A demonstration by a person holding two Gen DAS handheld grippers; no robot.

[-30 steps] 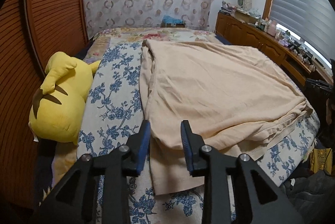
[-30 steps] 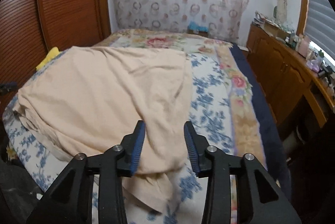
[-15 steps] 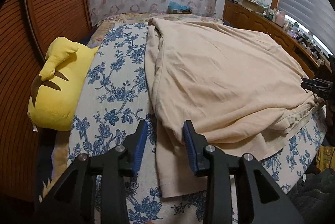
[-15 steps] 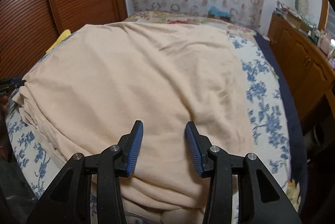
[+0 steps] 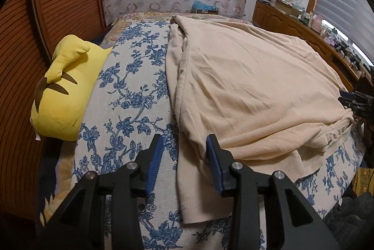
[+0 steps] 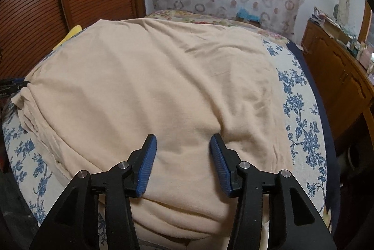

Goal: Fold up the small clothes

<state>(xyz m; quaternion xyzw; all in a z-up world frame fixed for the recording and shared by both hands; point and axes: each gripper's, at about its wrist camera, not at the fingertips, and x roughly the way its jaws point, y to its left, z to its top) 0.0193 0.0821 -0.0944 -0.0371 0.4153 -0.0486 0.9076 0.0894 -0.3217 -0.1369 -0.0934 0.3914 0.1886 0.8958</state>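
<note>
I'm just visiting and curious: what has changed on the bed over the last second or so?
Both grippers came down closer to the beige garment. The right gripper also slid from the garment's edge to over its middle. The jaws of both have just been opening; the left gripper straddles the garment's side edge, neither gripping. The garment, floral bedspread and yellow plush toy lie as before.

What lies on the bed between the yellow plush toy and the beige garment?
Only bare blue-flowered bedspread lies between the yellow plush toy and the beige cotton garment; nothing rests on that strip. The left wrist view shows it.
</note>
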